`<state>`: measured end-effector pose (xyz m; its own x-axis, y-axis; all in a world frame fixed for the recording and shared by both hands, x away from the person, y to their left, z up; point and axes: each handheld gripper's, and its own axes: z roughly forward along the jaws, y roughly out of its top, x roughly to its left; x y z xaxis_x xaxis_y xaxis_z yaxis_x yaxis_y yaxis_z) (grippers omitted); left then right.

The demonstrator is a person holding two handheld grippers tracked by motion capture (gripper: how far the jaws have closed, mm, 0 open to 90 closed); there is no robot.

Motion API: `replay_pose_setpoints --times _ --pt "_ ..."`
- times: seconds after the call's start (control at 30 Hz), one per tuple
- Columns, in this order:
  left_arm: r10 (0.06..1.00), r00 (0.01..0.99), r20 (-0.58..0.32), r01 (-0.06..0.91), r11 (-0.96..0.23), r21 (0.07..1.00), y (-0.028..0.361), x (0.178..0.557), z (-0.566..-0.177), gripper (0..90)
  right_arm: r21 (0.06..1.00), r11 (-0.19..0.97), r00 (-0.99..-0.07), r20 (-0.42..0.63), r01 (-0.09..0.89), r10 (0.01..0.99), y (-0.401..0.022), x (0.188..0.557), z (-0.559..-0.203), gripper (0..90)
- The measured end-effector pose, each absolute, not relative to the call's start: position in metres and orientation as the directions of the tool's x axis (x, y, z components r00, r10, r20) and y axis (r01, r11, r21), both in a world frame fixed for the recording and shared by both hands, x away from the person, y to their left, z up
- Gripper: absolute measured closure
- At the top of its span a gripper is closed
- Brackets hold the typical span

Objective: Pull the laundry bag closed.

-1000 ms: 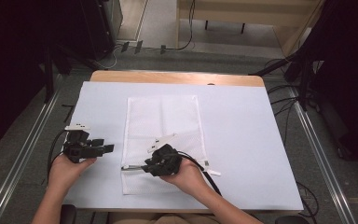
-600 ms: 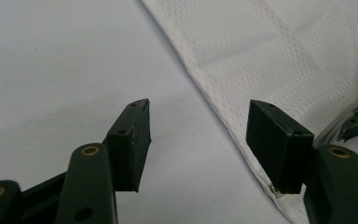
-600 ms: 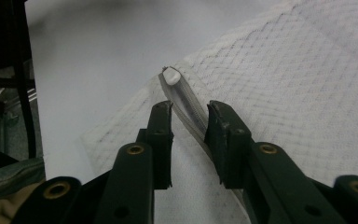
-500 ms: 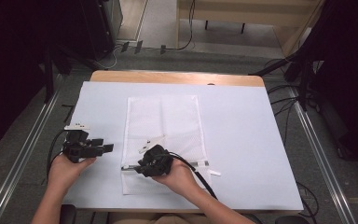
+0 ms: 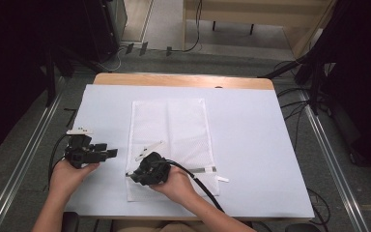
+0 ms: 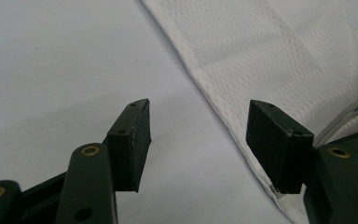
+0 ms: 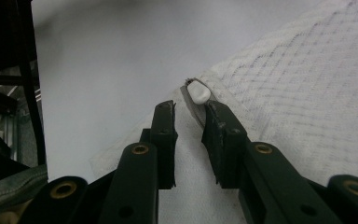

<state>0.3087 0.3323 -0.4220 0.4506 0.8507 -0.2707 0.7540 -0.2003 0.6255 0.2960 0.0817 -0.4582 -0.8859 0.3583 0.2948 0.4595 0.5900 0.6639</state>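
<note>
Mesh laundry bag [image 5: 169, 140] lies flat in the middle of the high view, on the white sheet [image 5: 251, 145] that covers the table, its long side running toward the top of the frame. Your right gripper [image 5: 134, 176] sits at the bag's lower left edge; in the right gripper view its jaws have just been closing and stand a little apart, with the white zipper pull [image 7: 198, 91] just ahead of the tips and the bag's hem under them, nothing pinched. Your left gripper [image 5: 110, 153] rests at the lower left of the high view, jaws spread over bare sheet just beside the bag's edge [image 6: 223, 116].
</note>
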Motion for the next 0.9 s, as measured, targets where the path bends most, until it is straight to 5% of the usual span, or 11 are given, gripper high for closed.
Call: replay_pose_setpoints --times 0.67,0.9 --pt "0.849 0.452 -0.274 0.754 -0.199 0.626 0.332 0.309 -0.422 40.6 0.653 0.571 -0.866 0.329 0.497 0.377 0.104 0.303 -0.466 75.3" --pt "0.843 0.458 -0.280 0.756 -0.204 0.623 0.333 0.307 -0.421 41.7 0.654 0.595 -0.880 0.285 0.468 0.380 0.109 0.306 -0.466 87.0"
